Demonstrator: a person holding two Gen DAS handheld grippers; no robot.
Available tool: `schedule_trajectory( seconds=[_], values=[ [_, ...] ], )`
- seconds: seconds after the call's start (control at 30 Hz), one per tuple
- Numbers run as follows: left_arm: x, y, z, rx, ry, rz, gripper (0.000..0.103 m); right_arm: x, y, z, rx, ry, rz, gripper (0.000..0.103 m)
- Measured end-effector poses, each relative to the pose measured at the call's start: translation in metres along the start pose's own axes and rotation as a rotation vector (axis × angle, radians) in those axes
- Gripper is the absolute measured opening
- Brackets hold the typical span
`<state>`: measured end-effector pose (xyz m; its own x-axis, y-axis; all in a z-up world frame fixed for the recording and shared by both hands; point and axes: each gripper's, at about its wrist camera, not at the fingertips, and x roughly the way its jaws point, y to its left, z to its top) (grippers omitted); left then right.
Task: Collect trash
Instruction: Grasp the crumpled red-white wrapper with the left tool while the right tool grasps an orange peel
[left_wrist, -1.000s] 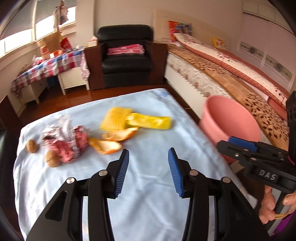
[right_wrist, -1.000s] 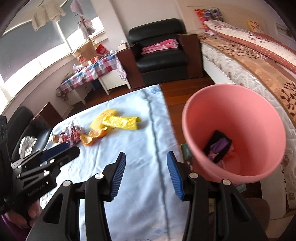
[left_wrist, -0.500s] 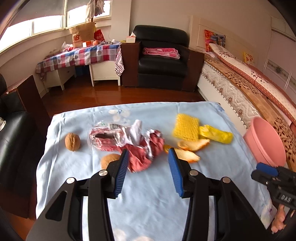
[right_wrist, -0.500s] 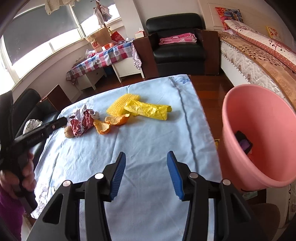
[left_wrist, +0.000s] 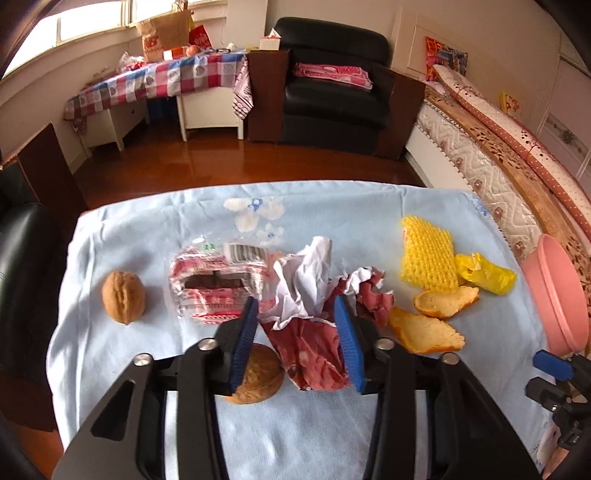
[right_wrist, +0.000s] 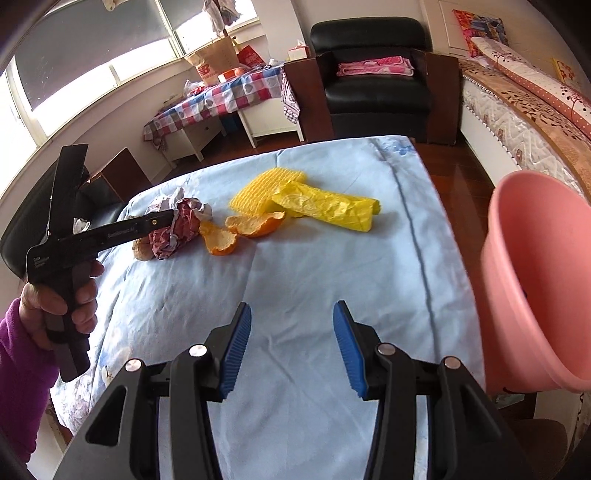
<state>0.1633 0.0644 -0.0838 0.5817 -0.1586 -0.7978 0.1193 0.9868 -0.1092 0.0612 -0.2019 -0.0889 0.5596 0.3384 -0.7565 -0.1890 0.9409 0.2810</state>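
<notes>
A crumpled red and white wrapper (left_wrist: 306, 347) lies on the blue-clothed table (left_wrist: 147, 229). My left gripper (left_wrist: 295, 310) is down over it, jaws closing with the wrapper between the blue pads, which are not clearly pressing it. From the right wrist view the left gripper (right_wrist: 162, 221) reaches into the same wrapper (right_wrist: 184, 225). My right gripper (right_wrist: 291, 314) hovers open over bare cloth, with nothing between its fingers. The pink bin (right_wrist: 535, 273) stands off the table's right edge.
A whole walnut (left_wrist: 123, 291), a second walnut (left_wrist: 258, 373) under the left finger, a clear snack packet (left_wrist: 214, 284), orange peels (left_wrist: 424, 328), a yellow foam net (left_wrist: 426, 254) and a yellow bag (left_wrist: 487, 275) lie on the cloth. An armchair, a bed and a checked table stand beyond.
My left gripper has swung left from the yellow items to the red wrapper and come down around it, its jaws narrowing. The right gripper has drifted a little, so the bin now sits at the right edge.
</notes>
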Motion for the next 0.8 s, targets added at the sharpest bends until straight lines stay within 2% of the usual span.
schedule_trajectory(
  seconds=[0.07, 0.2, 0.5, 0.73, 0.8],
  values=[
    [-0.001, 0.0, -0.001, 0.002, -0.001, -0.013, 0.021, 0.003, 0.003, 0.001, -0.005, 0.004, 0.006, 0.046],
    [-0.011, -0.005, -0.008, 0.011, -0.022, -0.041, 0.013, 0.01, 0.012, 0.007, -0.017, 0.016, 0.037, 0.046],
    [-0.044, -0.009, -0.019, -0.014, -0.077, -0.086, 0.013, 0.035, 0.042, 0.031, -0.036, 0.031, 0.147, 0.046],
    [-0.063, -0.007, -0.026, -0.02, -0.103, -0.084, 0.013, 0.076, 0.055, 0.047, -0.042, 0.075, 0.11, 0.046],
    [-0.066, -0.007, -0.027, -0.031, -0.103, -0.091, 0.013, 0.083, 0.057, 0.051, -0.044, 0.078, 0.095, 0.041]
  ],
)
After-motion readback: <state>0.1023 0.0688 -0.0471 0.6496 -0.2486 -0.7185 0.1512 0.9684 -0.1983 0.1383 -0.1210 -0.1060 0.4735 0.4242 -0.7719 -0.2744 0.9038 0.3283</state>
